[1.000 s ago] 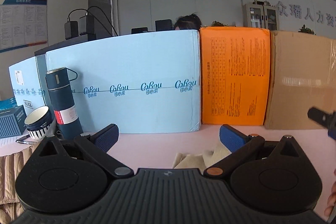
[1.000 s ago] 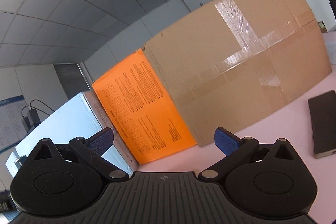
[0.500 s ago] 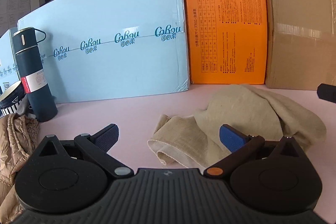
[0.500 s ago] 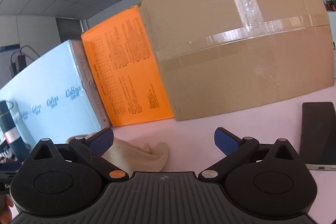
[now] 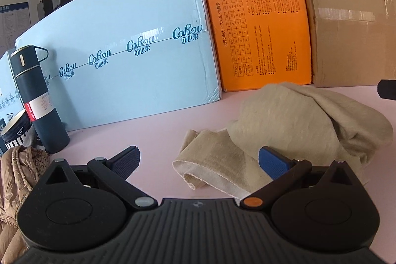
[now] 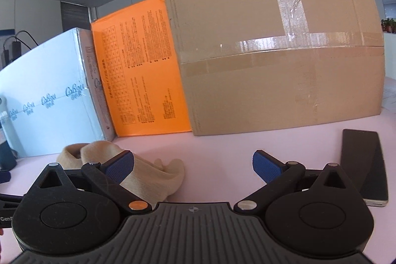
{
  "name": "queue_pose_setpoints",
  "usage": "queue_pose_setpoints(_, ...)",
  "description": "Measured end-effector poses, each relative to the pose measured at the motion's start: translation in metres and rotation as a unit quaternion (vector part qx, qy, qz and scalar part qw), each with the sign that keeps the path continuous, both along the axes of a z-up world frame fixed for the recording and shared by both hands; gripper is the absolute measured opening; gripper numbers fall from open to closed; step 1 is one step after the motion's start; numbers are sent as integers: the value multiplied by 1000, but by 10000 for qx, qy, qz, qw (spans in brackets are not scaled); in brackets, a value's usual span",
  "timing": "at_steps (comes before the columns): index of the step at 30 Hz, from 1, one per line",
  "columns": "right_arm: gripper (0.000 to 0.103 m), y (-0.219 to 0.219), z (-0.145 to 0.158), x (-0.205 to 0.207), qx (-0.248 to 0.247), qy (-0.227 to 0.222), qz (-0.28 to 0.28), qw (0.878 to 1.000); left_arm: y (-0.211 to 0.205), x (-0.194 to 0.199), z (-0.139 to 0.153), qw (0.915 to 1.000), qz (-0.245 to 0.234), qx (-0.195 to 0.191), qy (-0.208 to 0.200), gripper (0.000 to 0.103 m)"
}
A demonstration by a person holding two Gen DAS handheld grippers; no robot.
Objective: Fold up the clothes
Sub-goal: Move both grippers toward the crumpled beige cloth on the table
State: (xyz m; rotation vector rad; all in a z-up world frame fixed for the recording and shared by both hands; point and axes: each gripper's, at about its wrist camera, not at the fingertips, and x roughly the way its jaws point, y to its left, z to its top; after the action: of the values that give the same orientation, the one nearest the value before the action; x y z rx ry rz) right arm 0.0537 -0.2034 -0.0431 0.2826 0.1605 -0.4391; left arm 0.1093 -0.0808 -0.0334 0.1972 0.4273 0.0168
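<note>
Flask (image 5: 37, 100) label perhaps "HotsCold", blue box (image 5: 128, 66) printed "Cobou"

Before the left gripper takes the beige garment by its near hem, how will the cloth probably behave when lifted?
The beige garment lies crumpled in soft folds, so it will probably hang limp and unfold. The knit looks thin, so likely light. The hem already curls, so the open left gripper may catch only one layer.

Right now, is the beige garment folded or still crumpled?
Crumpled. The beige garment lies bunched in a heap on the pink table, one ribbed end trailing out; no tool holds it.
</note>
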Motion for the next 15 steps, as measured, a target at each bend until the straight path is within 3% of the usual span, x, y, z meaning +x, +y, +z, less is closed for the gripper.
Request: queue_pose_setpoints(15,103,-2,5,9,-99,296,-417,9986,4,5,-4,9997,80,-34,217,103)
